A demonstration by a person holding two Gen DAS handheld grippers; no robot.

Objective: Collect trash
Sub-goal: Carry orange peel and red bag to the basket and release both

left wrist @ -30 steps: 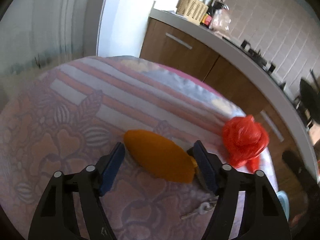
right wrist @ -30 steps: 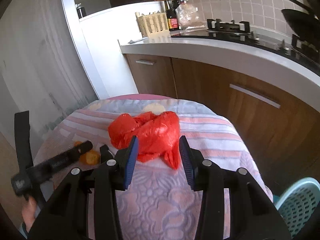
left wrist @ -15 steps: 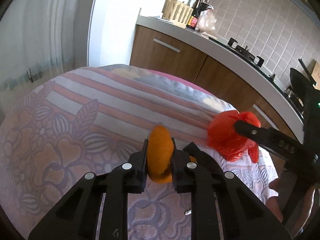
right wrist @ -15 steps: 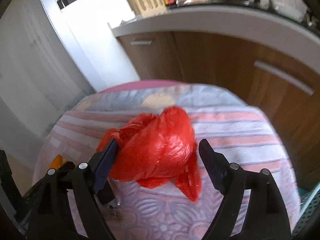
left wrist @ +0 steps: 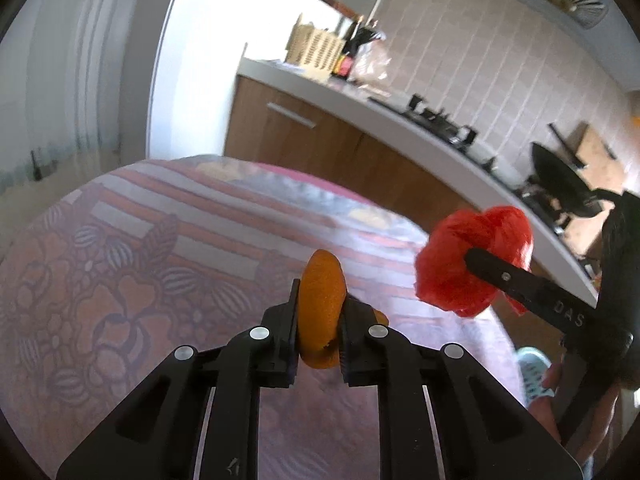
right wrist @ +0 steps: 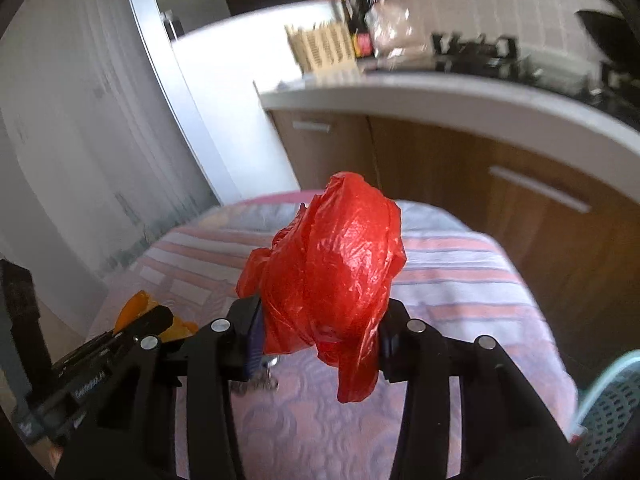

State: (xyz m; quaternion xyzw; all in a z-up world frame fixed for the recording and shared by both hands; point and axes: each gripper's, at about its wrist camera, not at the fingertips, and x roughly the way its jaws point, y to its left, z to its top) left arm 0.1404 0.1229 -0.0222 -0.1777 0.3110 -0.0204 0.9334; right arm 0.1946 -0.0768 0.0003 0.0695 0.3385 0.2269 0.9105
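Behind the patterned tablecloth [left wrist: 132, 264] runs a kitchen counter [left wrist: 400, 120].

Left tongs [left wrist: 319, 334]: were open around the orange peel [left wrist: 322, 308] lying flat on the desk [left wrist: 120, 280]; now closing, pinching the peel on edge, lifted clear of the cloth. Right tongs [right wrist: 320, 332]: were open behind the red plastic bag [right wrist: 328, 272], widened around it, now closing on it; bag squeezed taller and raised off the desk.

Left gripper [left wrist: 319, 326] jaws closing on peel, right gripper [right wrist: 320, 330] jaws closing on bag
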